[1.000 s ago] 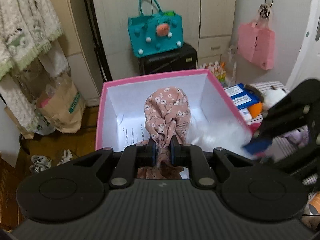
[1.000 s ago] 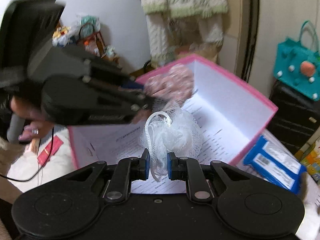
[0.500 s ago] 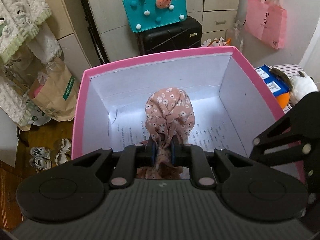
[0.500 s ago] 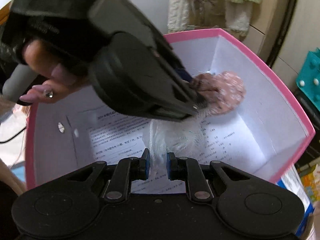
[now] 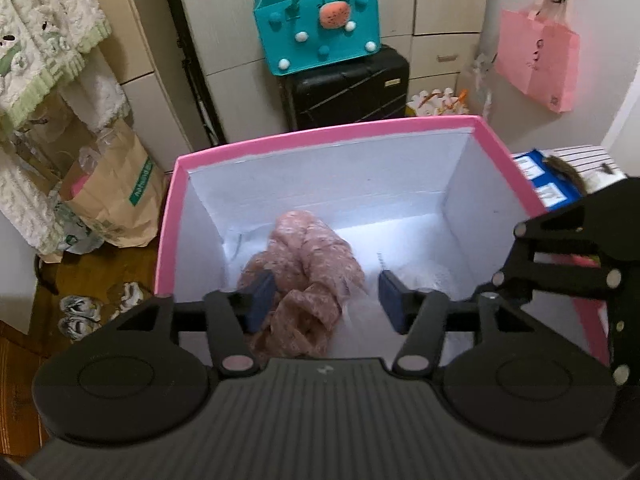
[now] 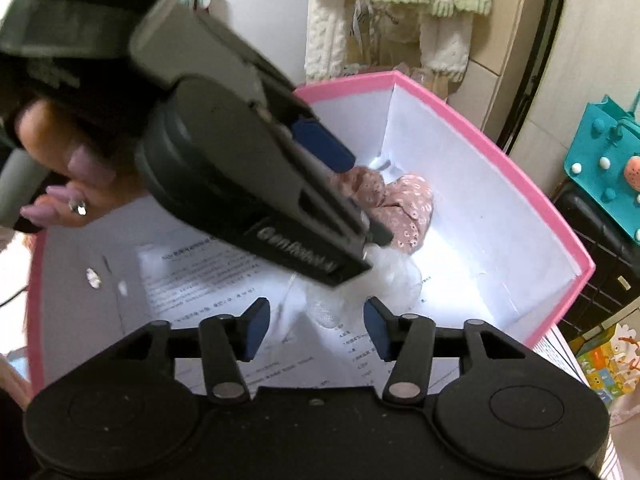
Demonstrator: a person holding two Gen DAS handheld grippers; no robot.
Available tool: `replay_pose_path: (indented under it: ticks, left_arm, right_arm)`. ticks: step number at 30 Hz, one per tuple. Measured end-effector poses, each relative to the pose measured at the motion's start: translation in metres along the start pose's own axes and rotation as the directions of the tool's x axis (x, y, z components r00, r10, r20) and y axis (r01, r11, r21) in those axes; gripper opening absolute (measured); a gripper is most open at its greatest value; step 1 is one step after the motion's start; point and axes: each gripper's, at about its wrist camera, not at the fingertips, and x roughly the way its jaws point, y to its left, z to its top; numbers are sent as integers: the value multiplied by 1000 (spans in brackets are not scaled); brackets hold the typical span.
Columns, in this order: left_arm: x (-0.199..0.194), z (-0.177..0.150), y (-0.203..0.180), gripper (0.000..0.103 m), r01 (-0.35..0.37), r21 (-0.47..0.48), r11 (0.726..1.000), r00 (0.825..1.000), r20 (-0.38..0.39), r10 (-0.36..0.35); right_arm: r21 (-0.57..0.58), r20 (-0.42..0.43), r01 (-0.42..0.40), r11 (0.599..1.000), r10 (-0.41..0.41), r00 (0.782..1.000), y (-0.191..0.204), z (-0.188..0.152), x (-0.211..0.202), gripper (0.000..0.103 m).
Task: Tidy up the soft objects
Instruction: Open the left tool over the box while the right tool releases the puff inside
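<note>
The left gripper (image 5: 326, 300) is opening; the floral cloth (image 5: 304, 276) between its jaws runs lengthwise toward the pink box's (image 5: 320, 136) far wall. The right gripper (image 6: 316, 328) is opening over the white mesh pouf (image 6: 360, 284), which shows no clear long axis.

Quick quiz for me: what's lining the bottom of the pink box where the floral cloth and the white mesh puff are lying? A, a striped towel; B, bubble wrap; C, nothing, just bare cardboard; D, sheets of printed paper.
D: in the right wrist view, white sheets of printed paper with lines of text cover the floor of the pink box, under the white mesh puff and beside the floral cloth.
</note>
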Motion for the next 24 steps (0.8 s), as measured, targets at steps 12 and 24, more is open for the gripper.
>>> replay_pose_path:
  ticks: [12, 24]
  left_arm:
    - [-43, -12, -22, 73, 15, 47, 999, 999, 40, -17]
    - [-97, -35, -42, 79, 30, 91, 995, 996, 80, -37]
  right_arm:
    - [56, 79, 24, 998, -29, 996, 22, -18, -58, 62]
    - [95, 146, 82, 992, -95, 985, 45, -49, -114, 63]
